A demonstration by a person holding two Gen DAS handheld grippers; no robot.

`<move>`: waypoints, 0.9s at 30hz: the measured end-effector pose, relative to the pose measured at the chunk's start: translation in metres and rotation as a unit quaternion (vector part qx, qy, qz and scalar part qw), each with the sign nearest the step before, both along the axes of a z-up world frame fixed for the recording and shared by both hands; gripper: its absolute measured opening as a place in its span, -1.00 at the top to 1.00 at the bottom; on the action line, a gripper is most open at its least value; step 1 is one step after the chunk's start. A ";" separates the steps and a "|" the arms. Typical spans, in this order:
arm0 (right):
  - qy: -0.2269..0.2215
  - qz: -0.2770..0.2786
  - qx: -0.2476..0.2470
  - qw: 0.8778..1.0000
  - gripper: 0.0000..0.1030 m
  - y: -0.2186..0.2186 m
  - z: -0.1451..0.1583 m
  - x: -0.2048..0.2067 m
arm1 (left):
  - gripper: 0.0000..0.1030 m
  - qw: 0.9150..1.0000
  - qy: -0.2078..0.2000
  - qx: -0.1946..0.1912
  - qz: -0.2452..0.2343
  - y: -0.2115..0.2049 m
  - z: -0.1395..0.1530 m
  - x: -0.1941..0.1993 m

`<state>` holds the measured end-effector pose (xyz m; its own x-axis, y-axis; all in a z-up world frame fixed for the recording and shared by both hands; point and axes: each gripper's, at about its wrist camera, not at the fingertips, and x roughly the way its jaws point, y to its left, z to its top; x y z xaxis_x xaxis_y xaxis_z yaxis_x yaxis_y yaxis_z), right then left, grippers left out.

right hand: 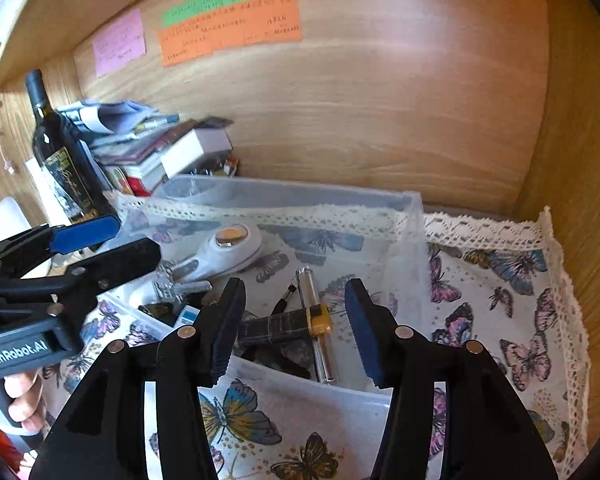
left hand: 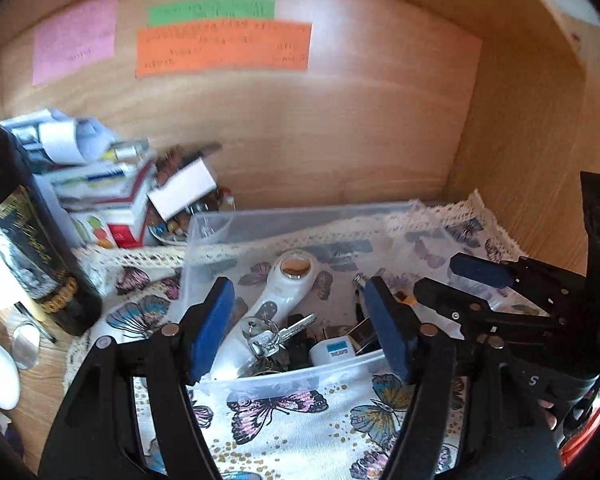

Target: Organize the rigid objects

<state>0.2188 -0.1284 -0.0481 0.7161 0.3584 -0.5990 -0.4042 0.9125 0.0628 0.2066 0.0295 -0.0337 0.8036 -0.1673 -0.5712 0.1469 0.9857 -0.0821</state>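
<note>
Both hand-held grippers hover over a clear plastic bin (left hand: 300, 216) on a butterfly-print cloth (left hand: 284, 412) inside a wooden cabinet.

Left hand-held gripper (left hand: 300, 328): jaws spread wide, empty, above the bin's near wall.

Right hand-held gripper (right hand: 296, 328): jaws likewise apart, nothing between them, over the bin's right half.

Bin contents: white handled device with a round amber lens (left hand: 284, 288) lying diagonally; bunch of keys (left hand: 276, 332) on top of its handle; small white box (left hand: 334, 350) beside the keys; metal cylinder (right hand: 318, 328) crossed by a dark strip with a yellow clip (right hand: 320, 318).

Surroundings: dark wine bottle (right hand: 62, 156) upright at left of the bin; stack of boxes and papers (left hand: 96, 184) behind it, close to the bin's left rear corner. Coloured paper notes (left hand: 220, 46) on the back wall, text blurred.
</note>
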 end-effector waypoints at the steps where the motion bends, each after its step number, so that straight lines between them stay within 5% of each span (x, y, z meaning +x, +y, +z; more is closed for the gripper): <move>1: -0.009 -0.001 0.003 1.000 0.01 -0.002 0.005 -0.006 | -0.41 1.000 -0.010 -0.002 0.001 0.002 0.005 -0.006; 9: -0.091 -0.004 0.022 0.996 -0.46 -0.018 0.044 -0.058 | -0.59 0.997 -0.078 -0.008 -0.009 0.004 0.040 -0.062; 18: -0.160 0.000 0.042 0.986 -0.71 -0.030 0.073 -0.121 | -0.91 0.988 -0.156 0.001 -0.008 0.002 0.064 -0.138; 27: -0.189 0.000 0.047 0.981 -0.98 -0.030 0.075 -0.156 | -0.98 0.985 -0.171 0.002 0.005 0.001 0.065 -0.165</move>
